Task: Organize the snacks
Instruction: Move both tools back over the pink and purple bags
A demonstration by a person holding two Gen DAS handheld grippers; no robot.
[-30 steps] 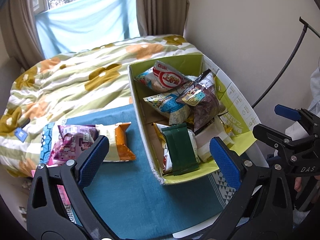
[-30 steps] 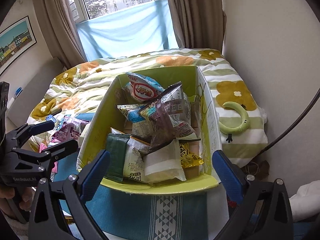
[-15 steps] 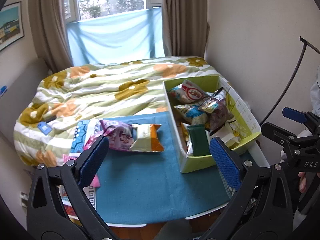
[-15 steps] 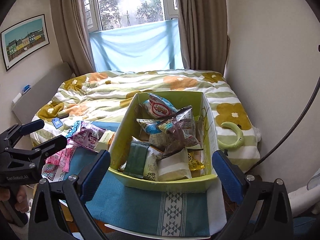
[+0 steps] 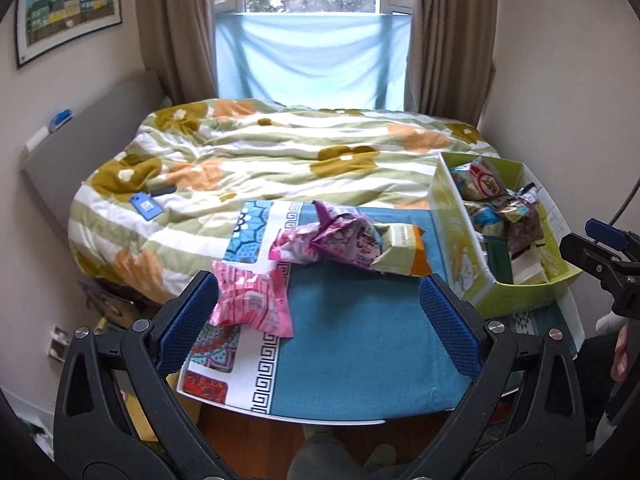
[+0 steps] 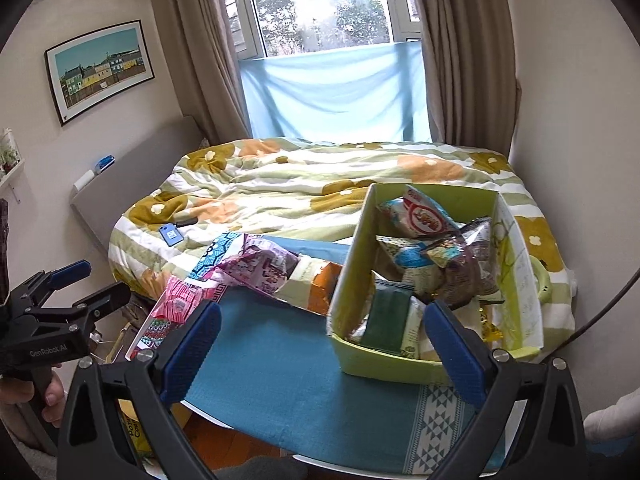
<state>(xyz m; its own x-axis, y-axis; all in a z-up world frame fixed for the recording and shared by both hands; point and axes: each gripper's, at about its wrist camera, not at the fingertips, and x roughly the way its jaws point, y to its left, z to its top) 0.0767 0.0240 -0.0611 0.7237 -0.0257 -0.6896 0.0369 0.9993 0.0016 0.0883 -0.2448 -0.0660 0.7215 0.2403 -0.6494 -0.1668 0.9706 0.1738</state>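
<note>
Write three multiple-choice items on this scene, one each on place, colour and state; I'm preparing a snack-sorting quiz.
1. Where does the light-green cardboard box stand?
A. the table's right end
B. on the bed
C. on the floor

2. What colour is the snack packet nearest the left gripper?
A. pink
B. black
C. yellow

3. How is the right gripper?
A. clamping a bag
B. open, empty
C. inside the box

Answers: 1 A, it sits on the blue cloth at the right; 2 A, the pink packet; 3 B, its fingers stand apart with nothing between.
</note>
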